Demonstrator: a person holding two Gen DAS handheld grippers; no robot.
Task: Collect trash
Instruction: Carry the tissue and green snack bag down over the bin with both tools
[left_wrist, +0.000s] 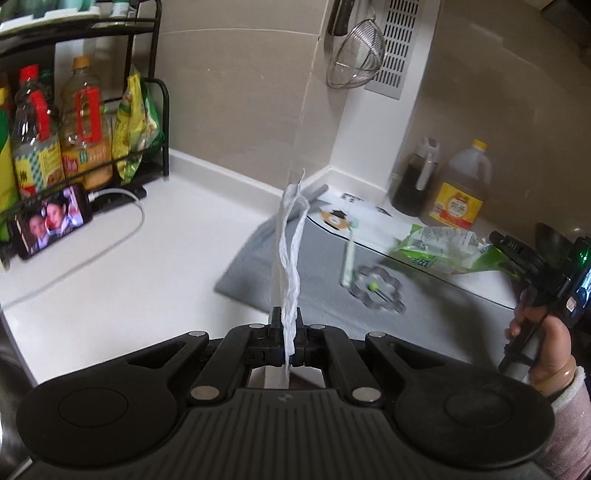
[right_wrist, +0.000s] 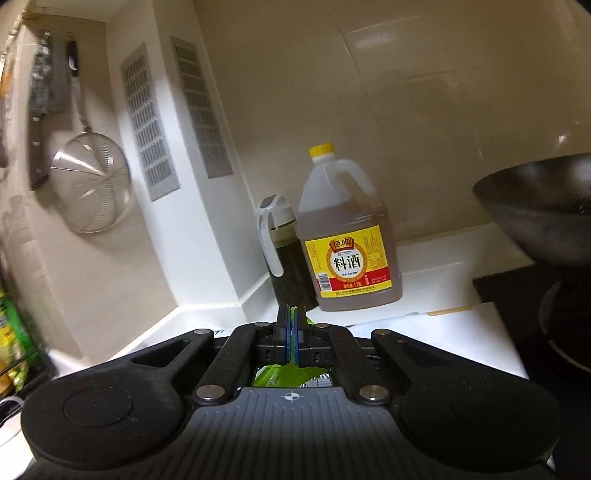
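Worktop spreads white beneath me, a grey mat on it toward the back corner. Against the back wall stand a cooking-wine jug and a dark bottle. My right gripper is clamped on a green wrapper, lifted over the mat's back edge. My left gripper pinches a twisted white tissue, raised above the mat.

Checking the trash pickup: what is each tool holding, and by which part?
Left tool pinches a crumpled white tissue at its lower end. Right tool grips a green wrapper by one edge.
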